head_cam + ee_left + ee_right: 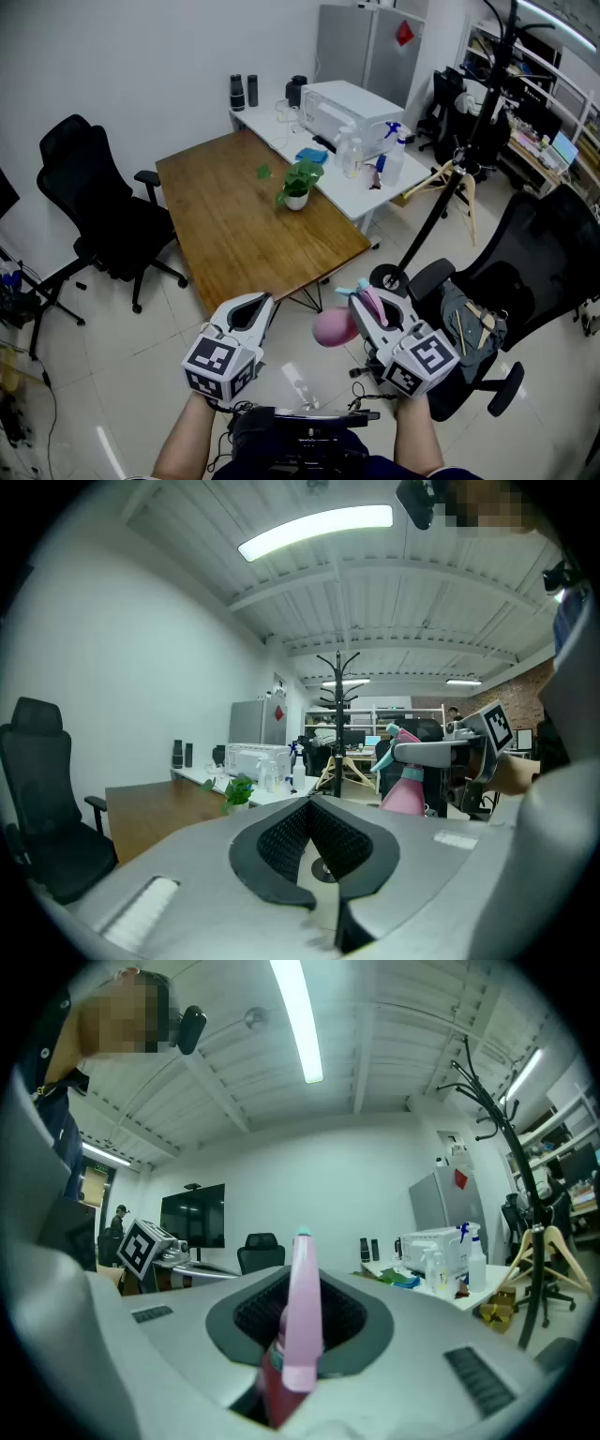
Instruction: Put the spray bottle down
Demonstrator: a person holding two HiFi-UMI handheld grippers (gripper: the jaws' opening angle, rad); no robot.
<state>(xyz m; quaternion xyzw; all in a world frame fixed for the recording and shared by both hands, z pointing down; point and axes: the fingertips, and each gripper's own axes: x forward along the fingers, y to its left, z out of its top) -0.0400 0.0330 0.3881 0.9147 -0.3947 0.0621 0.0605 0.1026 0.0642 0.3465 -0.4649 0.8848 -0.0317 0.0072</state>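
My right gripper (367, 305) is shut on a pink spray bottle (332, 327) with a teal nozzle, held in the air over the tiled floor in front of the wooden table (225, 225). In the right gripper view the bottle (302, 1312) stands between the dark pads, its head pointing up and away from the camera. My left gripper (259, 310) hovers beside it to the left, jaws together with nothing between them (314, 850). The left gripper view shows the bottle (405, 794) gripped by the other gripper at the right.
A small potted plant (297, 184) stands on the wooden table's far right edge. Behind it a white table (330, 178) carries a printer, spray bottles and cups. Black office chairs (98, 211) (530, 272) flank the space, and a black coat stand (464, 150) rises at right.
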